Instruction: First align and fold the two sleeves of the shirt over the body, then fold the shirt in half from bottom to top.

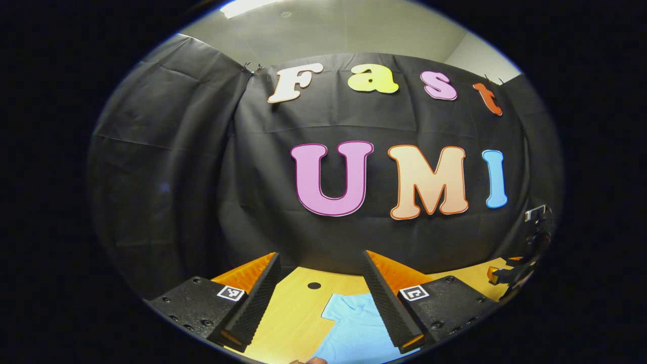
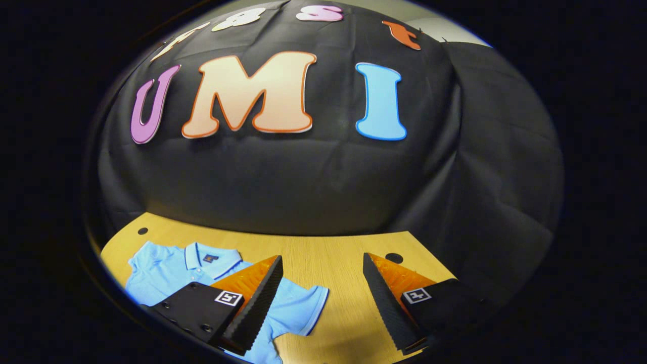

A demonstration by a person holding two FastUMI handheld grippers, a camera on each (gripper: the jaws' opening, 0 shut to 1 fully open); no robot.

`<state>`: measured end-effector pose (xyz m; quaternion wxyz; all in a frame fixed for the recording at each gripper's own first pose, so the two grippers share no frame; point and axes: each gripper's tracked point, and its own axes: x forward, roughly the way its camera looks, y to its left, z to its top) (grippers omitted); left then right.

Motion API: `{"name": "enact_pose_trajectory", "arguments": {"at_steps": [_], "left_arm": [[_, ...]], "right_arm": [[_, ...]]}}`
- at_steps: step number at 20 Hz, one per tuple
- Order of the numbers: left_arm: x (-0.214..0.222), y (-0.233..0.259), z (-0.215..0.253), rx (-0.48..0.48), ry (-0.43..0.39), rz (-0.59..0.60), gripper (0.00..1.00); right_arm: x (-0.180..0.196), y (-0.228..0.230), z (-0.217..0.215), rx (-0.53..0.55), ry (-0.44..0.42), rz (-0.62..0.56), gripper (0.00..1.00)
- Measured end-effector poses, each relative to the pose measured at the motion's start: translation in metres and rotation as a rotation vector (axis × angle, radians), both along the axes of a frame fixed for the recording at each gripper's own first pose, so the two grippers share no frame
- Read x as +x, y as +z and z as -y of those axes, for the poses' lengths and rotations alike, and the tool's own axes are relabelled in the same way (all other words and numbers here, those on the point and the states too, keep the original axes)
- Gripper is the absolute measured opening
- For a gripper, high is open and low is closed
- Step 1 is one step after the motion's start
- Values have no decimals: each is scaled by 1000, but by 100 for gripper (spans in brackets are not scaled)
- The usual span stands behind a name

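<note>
A light blue polo shirt (image 2: 167,270) lies flat on the wooden table (image 2: 333,253), collar toward the far wall. Its right short sleeve (image 2: 303,303) spreads out to the side. My right gripper (image 2: 321,298) hovers open above the table, its left finger over the shirt's shoulder, nothing between the fingers. In the left gripper view the shirt's other sleeve (image 1: 349,313) shows between the fingers of my left gripper (image 1: 323,293), which is open and holds nothing. The other gripper (image 1: 520,268) shows at the far right edge of that view.
The black cloth wall closes off the far side of the table. Small round holes (image 2: 394,258) mark the tabletop near its back edge. A fingertip (image 1: 316,360) shows at the bottom of the left gripper view.
</note>
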<state>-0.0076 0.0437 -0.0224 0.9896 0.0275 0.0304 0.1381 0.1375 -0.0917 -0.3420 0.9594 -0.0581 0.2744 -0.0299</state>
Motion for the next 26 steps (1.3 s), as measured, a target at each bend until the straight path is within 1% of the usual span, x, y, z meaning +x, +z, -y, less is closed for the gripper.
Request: {"name": "enact_pose_trajectory", "arguments": {"at_steps": [3, 4, 7, 8, 11, 12, 15, 16, 17, 18, 20, 21, 22, 24, 25, 26], "left_arm": [[3, -3, -1, 12, 29, -14, 93], [4, -5, -2, 15, 35, -19, 96], [2, -6, -1, 25, 55, -34, 95], [3, -7, 0, 28, 60, -37, 95], [-1, -10, -4, 39, 83, -55, 95], [-2, -10, -3, 40, 89, -57, 94], [-5, -10, -2, 47, 99, -63, 95], [-6, -10, -2, 53, 101, -65, 95], [-6, -8, -1, 65, 106, -66, 94], [-6, -7, -2, 75, 109, -65, 95], [-5, -5, 3, 83, 106, -60, 96], [-3, -4, 6, 84, 104, -61, 96], [-3, -3, 8, 86, 102, -61, 96], [-3, -3, 14, 90, 97, -63, 96], [-3, -3, 16, 92, 96, -63, 96], [-5, -3, 18, 93, 97, -63, 98]], "right_arm": [[-4, -49, 3, -10, 4, -97, 99], [-7, -65, 2, -6, 8, -128, 100], [-19, -108, 8, 7, -1, -219, 99], [-20, -117, 9, 11, -8, -236, 100], [-18, -139, 13, 43, -29, -276, 100], [-17, -146, 14, 50, -33, -290, 100], [-23, -167, 17, 43, -34, -331, 99], [-26, -173, 17, 39, -33, -351, 100], [-30, -174, 15, 54, -26, -362, 99], [-26, -175, 12, 68, -25, -360, 98], [-28, -177, 4, 102, -7, -367, 87], [-26, -177, 2, 100, 5, -353, 75], [-24, -177, -3, 113, 23, -347, 67], [-23, -178, -12, 105, 54, -327, 42], [-23, -179, -13, 94, 56, -322, 24], [-22, -179, -15, 103, 52, -328, 16]]}}
